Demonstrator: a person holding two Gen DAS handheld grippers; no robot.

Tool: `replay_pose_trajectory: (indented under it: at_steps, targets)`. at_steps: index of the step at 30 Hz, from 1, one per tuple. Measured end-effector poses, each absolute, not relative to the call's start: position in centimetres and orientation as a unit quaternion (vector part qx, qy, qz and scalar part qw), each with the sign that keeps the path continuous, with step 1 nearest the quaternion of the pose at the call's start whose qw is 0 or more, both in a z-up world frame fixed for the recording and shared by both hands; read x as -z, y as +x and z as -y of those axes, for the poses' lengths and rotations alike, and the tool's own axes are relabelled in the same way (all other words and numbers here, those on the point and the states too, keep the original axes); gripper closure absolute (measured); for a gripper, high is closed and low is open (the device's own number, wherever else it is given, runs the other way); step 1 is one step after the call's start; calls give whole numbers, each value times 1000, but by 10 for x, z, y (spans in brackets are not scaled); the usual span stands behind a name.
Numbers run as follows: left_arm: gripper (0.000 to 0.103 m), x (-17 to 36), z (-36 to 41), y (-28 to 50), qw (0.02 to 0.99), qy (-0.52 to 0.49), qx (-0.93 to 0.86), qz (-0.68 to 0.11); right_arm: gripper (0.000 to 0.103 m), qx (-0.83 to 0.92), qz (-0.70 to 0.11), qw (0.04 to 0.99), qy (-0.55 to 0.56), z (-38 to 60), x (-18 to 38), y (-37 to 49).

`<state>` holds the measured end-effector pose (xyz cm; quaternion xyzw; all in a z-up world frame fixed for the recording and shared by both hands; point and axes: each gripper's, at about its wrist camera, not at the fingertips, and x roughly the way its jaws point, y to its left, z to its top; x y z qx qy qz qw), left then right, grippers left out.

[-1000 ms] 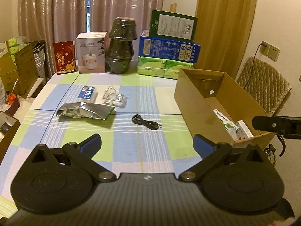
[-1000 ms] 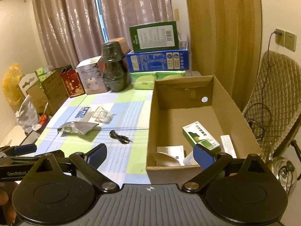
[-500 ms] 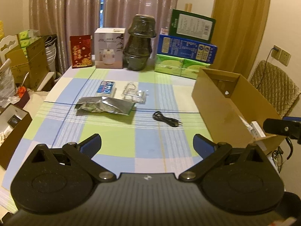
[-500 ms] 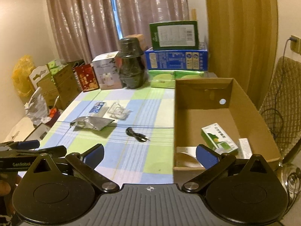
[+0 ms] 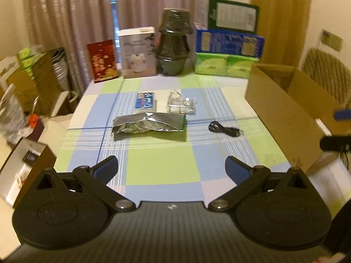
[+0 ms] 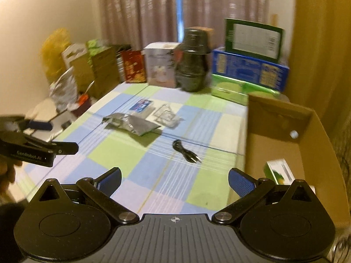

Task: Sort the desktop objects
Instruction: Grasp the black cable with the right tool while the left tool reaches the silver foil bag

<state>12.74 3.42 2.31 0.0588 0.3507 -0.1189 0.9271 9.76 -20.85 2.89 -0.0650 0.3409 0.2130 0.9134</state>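
Four loose things lie mid-tabletop (image 5: 162,166): foil pouch (image 5: 149,125), blue packet (image 5: 145,102), clear bag (image 5: 181,104), black cable (image 5: 224,129). Cardboard box (image 5: 283,111) lines the right edge. Left claw (image 5: 171,169) and right claw (image 6: 174,180) hover wide open, empty.

Bare table (image 5: 162,166) lies open at 6 o'clock. A foil pouch (image 5: 149,125) and black cable (image 5: 223,129) sit mid-table; a cardboard box (image 5: 283,118) walls off 3 o'clock.

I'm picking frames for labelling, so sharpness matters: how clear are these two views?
Left wrist view: mild motion blur, silver foil bag still legible, warm dim light. Right wrist view: heavier smear, box stack and cardboard box edges soft; fisheye bends both.
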Motion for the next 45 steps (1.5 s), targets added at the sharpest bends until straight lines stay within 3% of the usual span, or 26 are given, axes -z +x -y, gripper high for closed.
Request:
replay_pose_trajectory:
  at_steps: [18,27,40,45]
  targets:
    - [1,11,-63,257,827,296,320,-355,4,-366,-394,789,-297,122,29,231]
    - [3,52,-50,325,777,369,361,-359,14,-367,-436,747,-343,104,73,293]
    - [28,97,-35,385,713,428,393,-393,40,-376,-496,687,-374,91,128,341]
    - [29,103,-33,399,706,417,404,-405,47,-373,-516,690,-344,95,130,355]
